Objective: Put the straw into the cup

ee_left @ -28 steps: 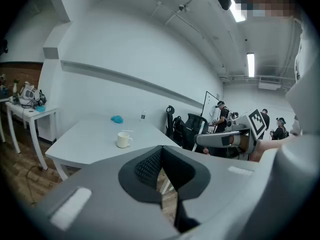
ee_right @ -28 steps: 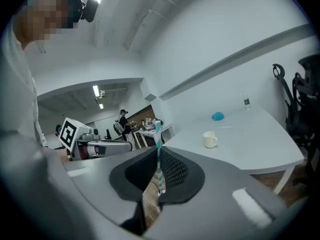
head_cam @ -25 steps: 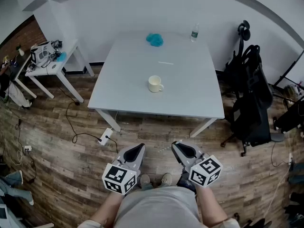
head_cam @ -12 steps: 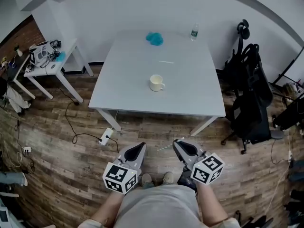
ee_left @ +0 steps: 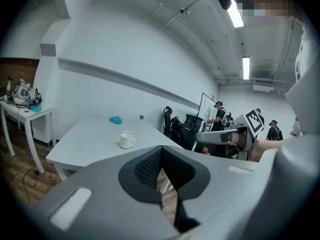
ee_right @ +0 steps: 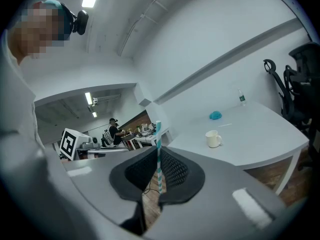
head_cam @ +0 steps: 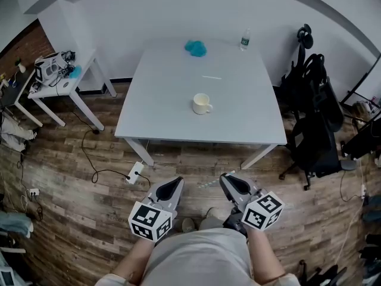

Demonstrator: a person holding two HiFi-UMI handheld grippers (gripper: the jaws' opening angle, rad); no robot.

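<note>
A cream cup point(head_cam: 202, 103) with a handle stands near the middle of the white table point(head_cam: 161, 115). Both grippers hang low over the wooden floor, well short of the table's front edge. My right gripper point(head_cam: 230, 179) is shut on a teal-and-white striped straw point(ee_right: 158, 159), which stands upright between its pads; its end pokes out to the left of the gripper as the striped straw point(head_cam: 211, 184). From this gripper the cup point(ee_right: 213, 139) lies ahead to the right. My left gripper point(head_cam: 172, 184) is shut with nothing in it, and the cup point(ee_left: 127, 141) lies far ahead of it.
On the table's far side lie a blue crumpled thing point(head_cam: 194, 47), a water bottle point(head_cam: 244, 39) and a thin white strip point(head_cam: 211, 77). A small side table point(head_cam: 65, 85) stands left. Black chairs and bags point(head_cam: 312, 112) stand right. A power strip point(head_cam: 134, 172) lies on the floor.
Both grippers have shifted slightly to the right in the head view, and the table and cup now sit a little further right. The straw stays in the right gripper.
</note>
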